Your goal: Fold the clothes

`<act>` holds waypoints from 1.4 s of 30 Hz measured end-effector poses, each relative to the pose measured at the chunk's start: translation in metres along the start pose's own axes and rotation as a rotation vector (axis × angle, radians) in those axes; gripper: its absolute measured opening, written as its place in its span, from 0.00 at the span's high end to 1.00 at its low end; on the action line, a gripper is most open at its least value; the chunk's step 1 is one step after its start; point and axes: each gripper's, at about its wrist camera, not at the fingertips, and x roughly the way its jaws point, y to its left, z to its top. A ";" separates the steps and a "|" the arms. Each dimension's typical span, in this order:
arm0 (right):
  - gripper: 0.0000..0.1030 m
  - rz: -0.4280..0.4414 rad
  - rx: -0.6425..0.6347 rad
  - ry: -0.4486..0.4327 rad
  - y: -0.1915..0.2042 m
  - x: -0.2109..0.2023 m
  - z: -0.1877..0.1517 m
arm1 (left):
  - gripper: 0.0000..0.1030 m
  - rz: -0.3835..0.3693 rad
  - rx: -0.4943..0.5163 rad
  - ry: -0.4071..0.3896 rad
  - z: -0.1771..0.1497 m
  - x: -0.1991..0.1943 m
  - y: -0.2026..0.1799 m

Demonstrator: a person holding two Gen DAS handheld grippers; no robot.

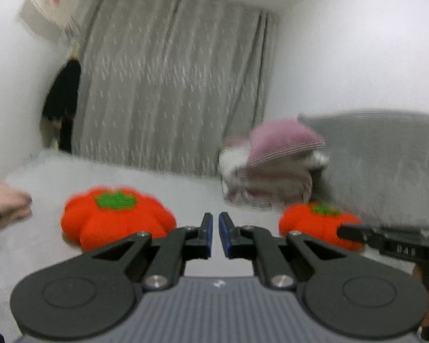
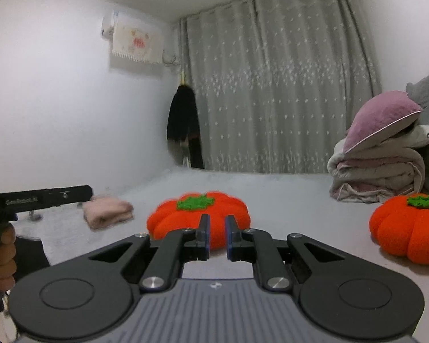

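This is a home bedroom. A pale bed [image 2: 286, 200] fills the floor space, backed by a grey headboard [image 1: 386, 165], with stacked bedding [image 2: 377, 171], drawn grey curtains [image 2: 271, 85], a wall air conditioner [image 2: 134, 40] and a dark garment [image 2: 183, 120] hanging in the corner.

We see the left gripper [image 1: 215, 217] and right gripper [image 2: 216, 220] built alike: black linkage arms with silver screws, round black discs at each side, blue-edged finger pads, a ribbed grey housing bearing a small white logo, and white lettering along one black handle.
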 end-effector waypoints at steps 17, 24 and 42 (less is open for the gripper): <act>0.59 0.040 -0.056 0.645 -0.037 0.078 -0.144 | 0.27 0.079 -0.004 0.497 -0.130 0.123 0.031; 0.53 0.101 -0.161 0.766 -0.012 0.086 -0.171 | 0.20 0.074 0.078 0.577 -0.157 0.157 0.013; 0.85 0.083 -0.118 0.171 -0.009 -0.013 -0.062 | 0.91 0.006 -0.086 0.165 -0.023 0.061 0.021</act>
